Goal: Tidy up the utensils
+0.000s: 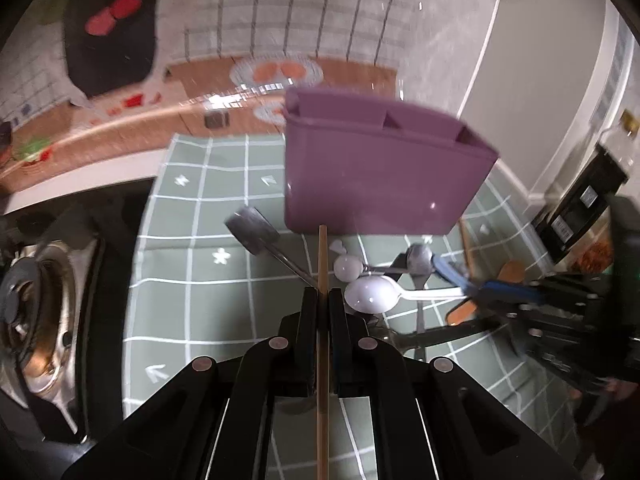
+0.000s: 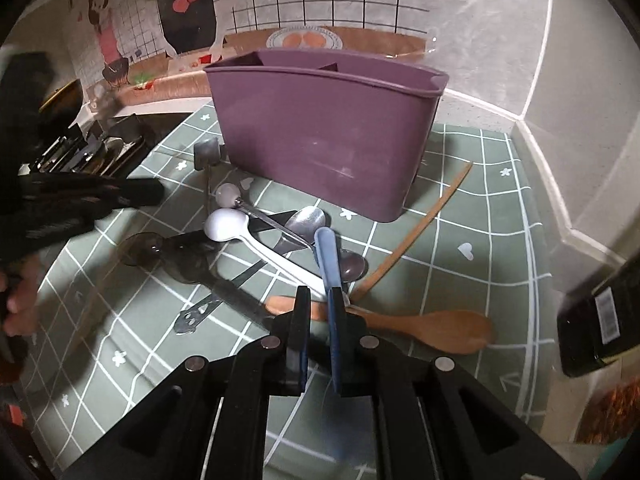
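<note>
A purple utensil holder (image 1: 376, 168) with compartments stands on the green checked mat (image 1: 192, 248); it also shows in the right wrist view (image 2: 324, 140). My left gripper (image 1: 323, 296) is shut on a thin wooden stick (image 1: 322, 256) that points toward the holder's base. My right gripper (image 2: 320, 292) is shut on a blue-handled utensil (image 2: 329, 256) above the pile. The pile holds a white spoon (image 2: 228, 222), a metal spoon (image 2: 306, 220), a wooden spoon (image 2: 448, 330) and a wooden stick (image 2: 424, 224).
A stove burner (image 1: 36, 312) lies left of the mat. A dark box (image 2: 600, 320) stands at the right. A rack of dark utensils (image 2: 100, 148) sits at the left. The wall corner is behind the holder.
</note>
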The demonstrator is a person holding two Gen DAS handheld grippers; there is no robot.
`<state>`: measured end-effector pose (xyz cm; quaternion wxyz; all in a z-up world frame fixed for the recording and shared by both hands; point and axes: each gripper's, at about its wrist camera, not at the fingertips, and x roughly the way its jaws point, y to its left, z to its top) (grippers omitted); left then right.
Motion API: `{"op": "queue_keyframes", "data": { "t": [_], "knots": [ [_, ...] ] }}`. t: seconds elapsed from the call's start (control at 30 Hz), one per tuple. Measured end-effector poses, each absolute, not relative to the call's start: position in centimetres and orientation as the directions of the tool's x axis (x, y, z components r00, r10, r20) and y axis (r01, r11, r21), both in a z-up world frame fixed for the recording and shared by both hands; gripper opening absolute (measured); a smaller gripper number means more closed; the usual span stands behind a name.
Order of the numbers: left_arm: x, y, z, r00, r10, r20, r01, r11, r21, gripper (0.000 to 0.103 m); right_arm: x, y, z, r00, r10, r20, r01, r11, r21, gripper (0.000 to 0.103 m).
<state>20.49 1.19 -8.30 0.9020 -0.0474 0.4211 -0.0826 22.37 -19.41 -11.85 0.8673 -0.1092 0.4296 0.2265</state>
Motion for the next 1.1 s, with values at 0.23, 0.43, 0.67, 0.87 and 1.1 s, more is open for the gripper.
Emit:
{"op": "queue_keyframes", "data": {
  "t": [0.23, 0.43, 0.67, 0.87, 1.1],
  "knots": [
    [18.1, 2.3, -5.2, 0.679, -0.194, -0.708, 0.089, 0.979, -0.182, 0.005, 23.8, -19.4, -12.6, 0.508, 0.313, -0.802, -0.487, 0.873, 0.031, 0.014],
    [17.0, 2.8, -3.7, 0.706, -0.186, -0.683, 0.075, 0.979, -0.189, 0.005, 24.6, -18.7, -13.2, 0.505, 0.292, -0.812, -0.482, 0.876, 0.016, 0.017],
    [16.4, 3.0, -3.4, 0.711, -0.183, -0.679, 0.061, 0.978, -0.199, 0.005, 25.0, -18.5, -13.6, 0.504, 0.296, -0.812, -0.444, 0.895, 0.051, 0.009],
    [16.2, 3.2, -3.2, 0.718, -0.195, -0.669, 0.06, 0.974, -0.219, 0.005, 23.9, -19.8, -11.8, 0.561, 0.302, -0.77, -0.402, 0.913, 0.066, 0.009],
    [16.5, 2.7, -2.6, 0.725, -0.235, -0.647, 0.082, 0.963, -0.258, 0.005, 21.8, -21.2, -8.7, 0.631, 0.315, -0.709, -0.368, 0.926, 0.084, 0.009]
  ]
}}
